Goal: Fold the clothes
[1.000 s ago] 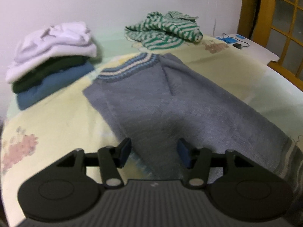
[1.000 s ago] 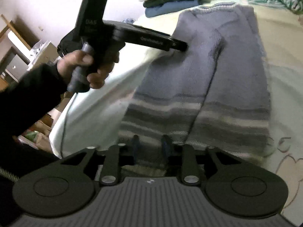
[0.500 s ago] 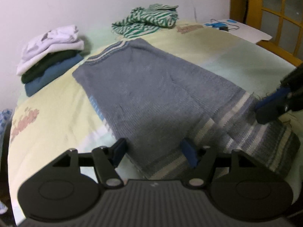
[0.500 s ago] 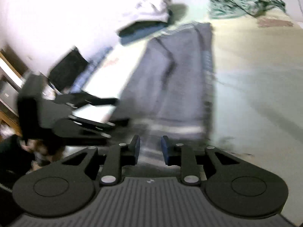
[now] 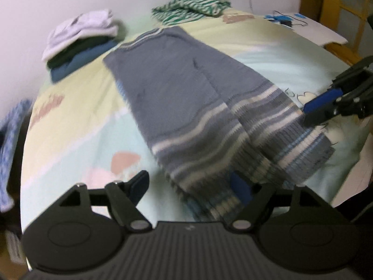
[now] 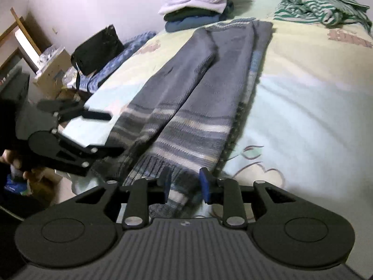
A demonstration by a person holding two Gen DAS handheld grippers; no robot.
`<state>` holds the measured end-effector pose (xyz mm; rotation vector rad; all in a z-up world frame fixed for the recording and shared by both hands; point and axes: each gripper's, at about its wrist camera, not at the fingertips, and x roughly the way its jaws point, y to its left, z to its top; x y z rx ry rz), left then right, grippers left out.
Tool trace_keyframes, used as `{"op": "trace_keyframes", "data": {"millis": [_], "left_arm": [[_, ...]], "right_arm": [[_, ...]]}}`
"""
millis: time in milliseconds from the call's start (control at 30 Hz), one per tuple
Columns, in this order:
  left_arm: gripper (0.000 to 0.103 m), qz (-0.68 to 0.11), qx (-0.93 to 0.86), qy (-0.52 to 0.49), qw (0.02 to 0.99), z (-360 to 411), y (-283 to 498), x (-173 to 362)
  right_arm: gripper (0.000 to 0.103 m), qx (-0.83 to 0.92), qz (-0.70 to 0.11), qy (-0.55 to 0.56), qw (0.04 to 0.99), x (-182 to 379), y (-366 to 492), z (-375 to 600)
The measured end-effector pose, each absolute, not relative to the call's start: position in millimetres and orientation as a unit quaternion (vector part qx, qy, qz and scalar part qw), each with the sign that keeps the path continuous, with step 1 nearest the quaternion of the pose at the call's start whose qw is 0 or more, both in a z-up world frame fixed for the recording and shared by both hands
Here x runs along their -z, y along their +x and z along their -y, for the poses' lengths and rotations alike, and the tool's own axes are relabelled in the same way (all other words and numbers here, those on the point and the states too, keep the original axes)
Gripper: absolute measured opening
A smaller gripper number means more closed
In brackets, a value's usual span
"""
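Note:
A grey-blue knit sweater (image 5: 186,88) lies flat on the bed (image 5: 70,121), its sides folded in and its striped hem nearest me. My left gripper (image 5: 190,184) hovers at the hem's left corner. Its jaws are opening wide, and the hem's edge lies between them without being pressed. In the right wrist view the same sweater (image 6: 209,74) runs away from me. My right gripper (image 6: 185,182) sits over the hem's right part, its jaws opening a little with knit fabric in the gap. Each gripper shows in the other's view: the right gripper (image 5: 326,107), the left gripper (image 6: 105,133).
A stack of folded clothes (image 6: 198,2) and a crumpled green-striped garment (image 6: 321,4) lie at the far end of the bed. A black bag (image 6: 98,49) and blue patterned cloth (image 6: 121,56) sit beyond the left bed edge. A white table (image 5: 314,30) stands far right.
The left gripper has travelled from the sweater's middle down to the striped hem, and its jaws have widened. The right gripper shifted along the hem, its fingers slightly further apart.

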<state>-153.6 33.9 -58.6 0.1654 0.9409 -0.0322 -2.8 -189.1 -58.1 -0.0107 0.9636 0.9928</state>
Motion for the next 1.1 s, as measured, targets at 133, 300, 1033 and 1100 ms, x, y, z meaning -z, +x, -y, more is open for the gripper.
{"op": "trace_keyframes", "data": {"millis": [133,300,1033,1100], "left_arm": [[0.079,-0.465,-0.005,0.053,0.884,-31.5,-169.6,60.8],[0.076,-0.477,-0.016,-0.03,0.878,-34.9,-162.9,66.2],[0.102,-0.504,0.025,-0.021,0.863,-17.5,-143.7,82.4],[0.102,-0.499,0.03,-0.023,0.866,-20.0,-144.4,83.2]], "right_arm": [[0.032,-0.459,-0.464,0.005,0.758,61.4,1.5,203.2],[0.033,-0.468,-0.48,0.007,0.742,68.9,1.0,204.3],[0.036,-0.458,-0.513,-0.009,0.726,68.2,-8.1,171.9],[0.036,-0.447,-0.522,0.005,0.726,68.9,-7.1,172.8]]}}
